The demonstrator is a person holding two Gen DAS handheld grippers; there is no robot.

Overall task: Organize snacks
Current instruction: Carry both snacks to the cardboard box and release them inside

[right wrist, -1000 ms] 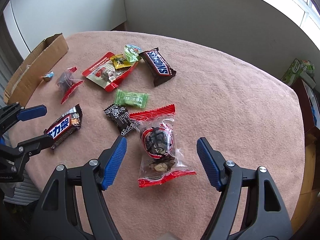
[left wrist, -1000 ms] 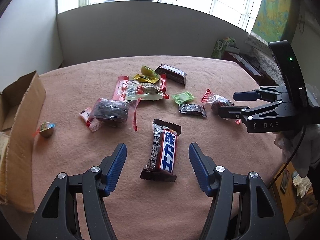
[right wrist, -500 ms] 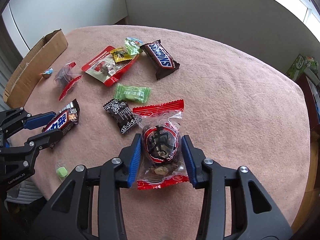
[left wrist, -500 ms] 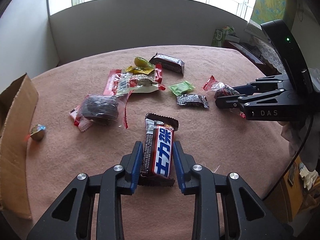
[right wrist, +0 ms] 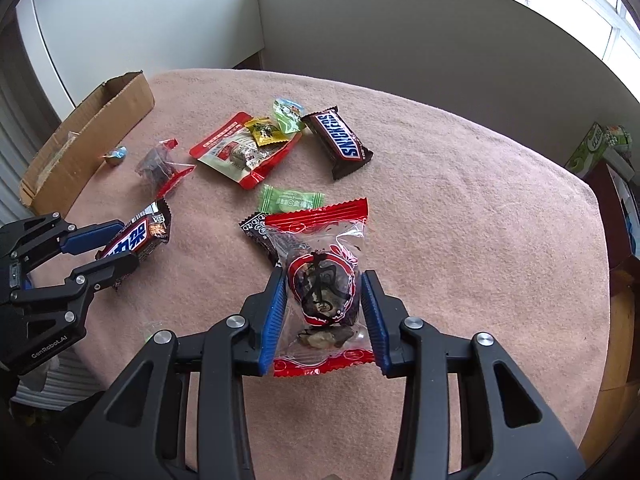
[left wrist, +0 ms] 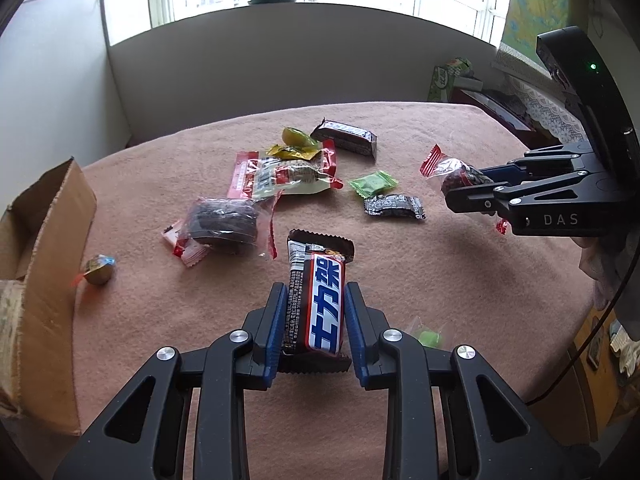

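Note:
My left gripper (left wrist: 315, 322) is shut on a brown Snickers bar with Chinese lettering (left wrist: 318, 300) and holds it above the pink tablecloth (left wrist: 460, 280). It also shows in the right wrist view (right wrist: 136, 240). My right gripper (right wrist: 325, 316) is shut on a clear red-edged snack packet (right wrist: 322, 288), lifted off the cloth; the left wrist view shows it too (left wrist: 456, 174). More snacks lie on the cloth: an English Snickers bar (right wrist: 338, 142), a large red-and-clear packet (right wrist: 240, 152), a green candy (right wrist: 290, 200) and a black candy (right wrist: 256, 232).
An open cardboard box (left wrist: 36, 240) stands at the left edge of the table, also in the right wrist view (right wrist: 80, 144). A small foil-wrapped candy (left wrist: 97, 272) lies beside it. A dark cake packet (left wrist: 224, 224) lies mid-left. A small green candy (left wrist: 428, 336) lies by my left gripper.
Both grippers closed from wide open onto their snacks, then lifted them off the cloth. A small green candy came into view on the cloth near the left gripper.

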